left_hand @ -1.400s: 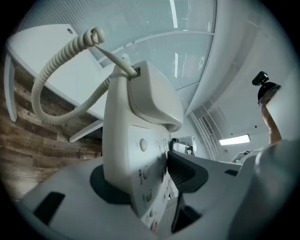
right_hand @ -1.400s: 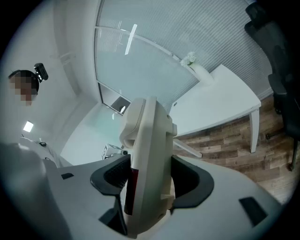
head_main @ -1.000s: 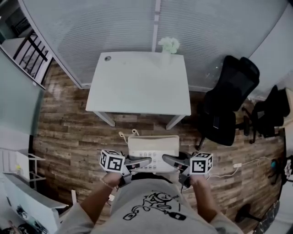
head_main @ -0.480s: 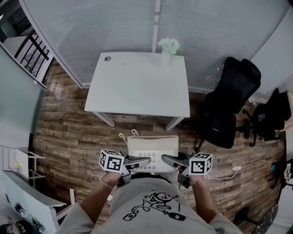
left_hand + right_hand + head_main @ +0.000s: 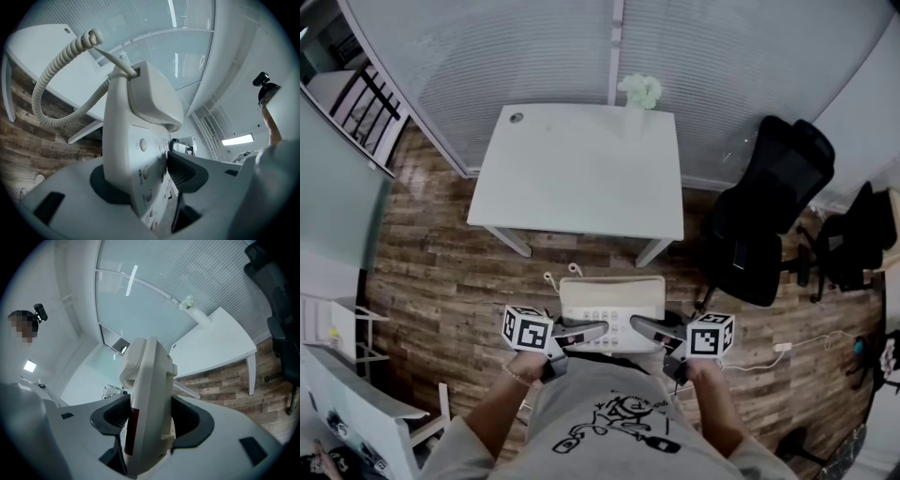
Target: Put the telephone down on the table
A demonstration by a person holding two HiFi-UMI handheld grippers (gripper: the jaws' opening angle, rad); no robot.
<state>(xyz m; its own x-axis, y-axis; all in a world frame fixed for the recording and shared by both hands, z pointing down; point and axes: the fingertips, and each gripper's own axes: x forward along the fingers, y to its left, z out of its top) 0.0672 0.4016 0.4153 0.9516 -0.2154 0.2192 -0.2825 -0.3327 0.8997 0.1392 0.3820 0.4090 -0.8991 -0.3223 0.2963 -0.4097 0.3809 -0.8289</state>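
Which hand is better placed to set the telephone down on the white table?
Neither, really. The left gripper and right gripper each clamp one side of the telephone, level with each other, and the table lies straight ahead. Both should likely carry it together.

Smooth glossy plastic telephone (image 5: 612, 300), matt white table (image 5: 581, 173), wood-plank floor (image 5: 431, 272).

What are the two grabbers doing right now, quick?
Left gripper: closed on the left side of the telephone, holding it.
Right gripper: closed on the telephone's right side, holding it too.
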